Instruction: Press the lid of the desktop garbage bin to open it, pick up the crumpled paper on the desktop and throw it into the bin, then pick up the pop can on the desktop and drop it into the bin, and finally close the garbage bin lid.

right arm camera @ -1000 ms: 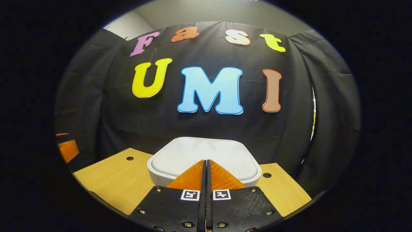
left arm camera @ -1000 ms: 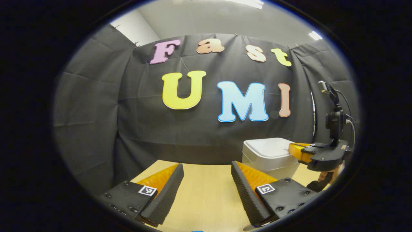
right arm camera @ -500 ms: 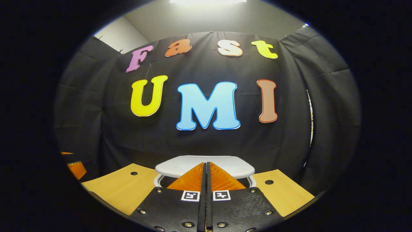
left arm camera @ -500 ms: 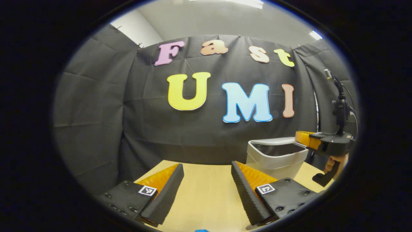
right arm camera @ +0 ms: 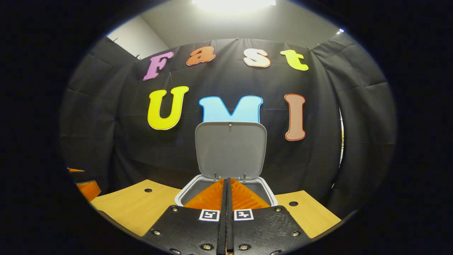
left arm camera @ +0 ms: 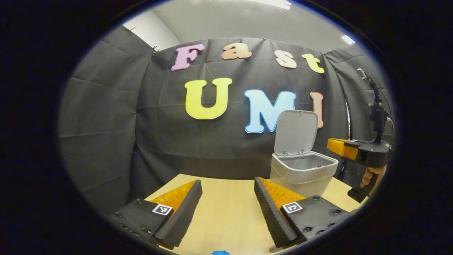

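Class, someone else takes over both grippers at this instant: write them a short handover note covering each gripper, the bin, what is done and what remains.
Left gripper: open, empty, low over the wooden desktop.
Right gripper: shut, empty, fingertips at the front rim of the bin.
Lid: standing upright at the back, so the bin is open and looks empty.
Done: lid pressed open.
Left: find the crumpled paper and drop it in, then the pop can, then close the lid. A small blue thing at the left gripper view's bottom edge is unidentifiable.
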`<state>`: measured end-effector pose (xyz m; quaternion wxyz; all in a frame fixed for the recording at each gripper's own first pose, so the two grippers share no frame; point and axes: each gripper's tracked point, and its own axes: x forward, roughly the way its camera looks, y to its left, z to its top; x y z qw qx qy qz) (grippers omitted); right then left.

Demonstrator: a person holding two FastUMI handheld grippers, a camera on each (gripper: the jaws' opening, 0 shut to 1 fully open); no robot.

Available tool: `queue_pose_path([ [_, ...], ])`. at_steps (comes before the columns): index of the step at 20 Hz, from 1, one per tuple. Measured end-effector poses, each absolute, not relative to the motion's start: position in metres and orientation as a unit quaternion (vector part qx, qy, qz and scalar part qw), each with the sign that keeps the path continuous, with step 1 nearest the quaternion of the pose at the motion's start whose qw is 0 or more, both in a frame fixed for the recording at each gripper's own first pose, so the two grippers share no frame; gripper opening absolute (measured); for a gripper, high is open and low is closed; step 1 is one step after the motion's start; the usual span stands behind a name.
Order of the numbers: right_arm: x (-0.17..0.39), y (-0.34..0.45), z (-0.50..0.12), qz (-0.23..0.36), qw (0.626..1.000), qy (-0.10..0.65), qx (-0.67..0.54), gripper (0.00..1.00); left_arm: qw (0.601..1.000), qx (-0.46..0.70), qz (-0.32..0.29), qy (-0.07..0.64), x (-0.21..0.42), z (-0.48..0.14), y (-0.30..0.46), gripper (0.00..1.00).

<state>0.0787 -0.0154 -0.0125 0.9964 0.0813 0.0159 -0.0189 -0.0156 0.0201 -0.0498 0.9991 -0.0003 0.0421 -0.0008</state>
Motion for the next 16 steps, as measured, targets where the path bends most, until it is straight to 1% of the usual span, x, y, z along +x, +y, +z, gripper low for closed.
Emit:
queue_pose_path([
  [4,0.066,-0.009,-0.010,-0.013,0.997,0.013,0.078,0.00,0.998,-0.017,-0.011,0.065,-0.014,-0.069,0.020,0.98],
  [8,0.052,0.001,-0.012,0.003,0.997,0.015,0.081,0.00,0.993,-0.039,-0.009,0.108,-0.015,-0.108,0.028,0.97],
  [13,0.042,0.007,-0.013,0.004,0.996,0.013,0.088,0.00,0.986,-0.050,0.000,0.162,-0.025,-0.158,0.039,0.95],
  [14,0.038,0.007,-0.014,0.004,0.996,0.016,0.089,0.01,0.983,-0.050,-0.002,0.175,-0.029,-0.169,0.039,0.95],
  [15,0.036,0.008,-0.015,0.000,0.996,0.016,0.091,0.04,0.981,-0.050,-0.003,0.189,-0.032,-0.180,0.039,0.95],
  [16,0.035,0.009,-0.016,0.000,0.996,0.017,0.091,0.04,0.978,-0.049,-0.004,0.202,-0.034,-0.191,0.042,0.95],
])
